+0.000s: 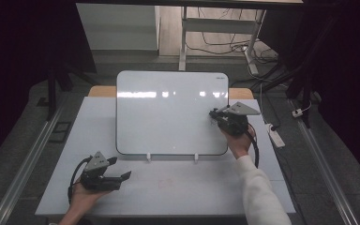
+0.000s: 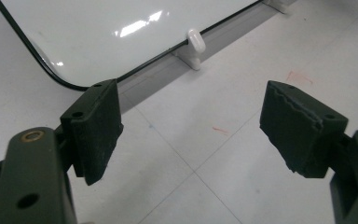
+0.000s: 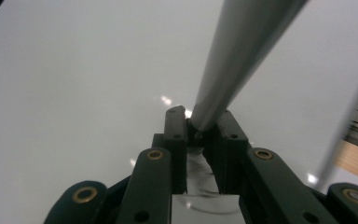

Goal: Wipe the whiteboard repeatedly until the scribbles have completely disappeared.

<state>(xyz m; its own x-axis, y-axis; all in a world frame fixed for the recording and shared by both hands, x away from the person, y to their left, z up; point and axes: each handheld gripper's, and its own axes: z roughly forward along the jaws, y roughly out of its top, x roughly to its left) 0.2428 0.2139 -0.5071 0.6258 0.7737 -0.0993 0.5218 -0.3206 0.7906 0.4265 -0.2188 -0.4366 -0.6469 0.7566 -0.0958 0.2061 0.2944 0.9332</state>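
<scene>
We see one glossy white rectangular whiteboard (image 1: 168,112) propped on two white clips (image 2: 195,42). Our right gripper (image 3: 198,122) clamps one grey tapered pen (image 3: 235,60) at its right edge; our left gripper (image 2: 191,135) gapes empty on the table (image 1: 178,183).

Left gripper (image 1: 122,169) — held low by the left hand (image 1: 82,194), lying level, jaws spread wide with nothing between them | Right gripper (image 1: 213,116) — carried by the right hand (image 1: 239,140) on an outstretched white-sleeved forearm, jaws drawn close together, clamped on a slender grey rod (image 3: 233,70).
</scene>
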